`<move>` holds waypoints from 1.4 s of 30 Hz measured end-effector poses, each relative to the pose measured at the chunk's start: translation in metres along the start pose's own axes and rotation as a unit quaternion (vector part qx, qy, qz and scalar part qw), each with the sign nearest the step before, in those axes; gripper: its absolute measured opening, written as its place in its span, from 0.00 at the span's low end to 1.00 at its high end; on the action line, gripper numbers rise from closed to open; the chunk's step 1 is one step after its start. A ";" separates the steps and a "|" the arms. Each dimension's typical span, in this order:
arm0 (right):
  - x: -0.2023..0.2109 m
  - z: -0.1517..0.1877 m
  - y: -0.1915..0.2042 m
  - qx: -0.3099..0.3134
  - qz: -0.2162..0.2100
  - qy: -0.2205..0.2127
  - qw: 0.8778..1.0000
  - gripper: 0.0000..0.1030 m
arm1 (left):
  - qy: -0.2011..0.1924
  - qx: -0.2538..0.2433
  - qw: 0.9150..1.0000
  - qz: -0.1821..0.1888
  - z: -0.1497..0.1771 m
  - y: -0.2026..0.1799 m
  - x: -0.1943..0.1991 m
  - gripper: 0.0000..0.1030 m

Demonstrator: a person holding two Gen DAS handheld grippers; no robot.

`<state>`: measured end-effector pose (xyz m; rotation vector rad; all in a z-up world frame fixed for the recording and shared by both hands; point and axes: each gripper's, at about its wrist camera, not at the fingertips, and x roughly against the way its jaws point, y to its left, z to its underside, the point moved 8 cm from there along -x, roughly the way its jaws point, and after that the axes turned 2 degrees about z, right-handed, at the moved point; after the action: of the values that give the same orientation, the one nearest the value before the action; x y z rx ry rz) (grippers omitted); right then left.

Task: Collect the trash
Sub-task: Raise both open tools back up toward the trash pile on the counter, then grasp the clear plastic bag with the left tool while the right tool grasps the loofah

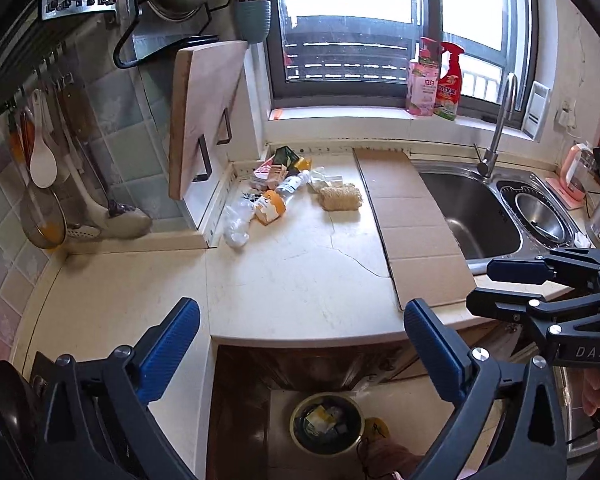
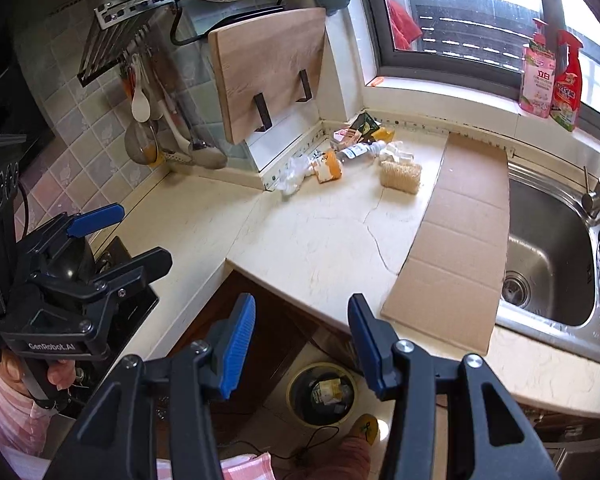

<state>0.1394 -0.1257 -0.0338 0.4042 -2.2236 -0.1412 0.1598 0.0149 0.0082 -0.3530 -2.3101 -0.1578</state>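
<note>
Trash (image 1: 284,188) sits piled at the counter's (image 1: 300,264) far corner, frame centre — both grippers' fingers spread, empty. I'd reach in low, pinch one piece, then carry it to the bin (image 1: 326,424) below.

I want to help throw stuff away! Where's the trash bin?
The trash bin is on the floor below the countertop edge, low in both wrist views, showing between each hand-held gripper's fingers, with some trash already inside.
</note>
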 end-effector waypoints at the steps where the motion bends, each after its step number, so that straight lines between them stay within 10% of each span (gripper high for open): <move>1: -0.002 -0.003 -0.001 0.001 -0.001 0.001 1.000 0.48 | 0.001 0.002 1.000 -0.004 -0.003 0.002 -0.003 0.98; 19: -0.080 -0.079 -0.058 -0.015 -0.018 0.043 0.999 0.48 | 0.039 0.076 0.995 -0.048 -0.034 0.068 -0.099 0.98; 42: -0.257 -0.163 -0.170 0.044 0.001 0.093 0.995 0.48 | 0.111 0.039 0.975 -0.189 -0.066 0.118 -0.350 0.84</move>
<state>0.4570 -0.1932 -0.1605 0.4450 -2.0508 -0.0036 0.4710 0.0416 -0.1995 0.1439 -2.1319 -0.2795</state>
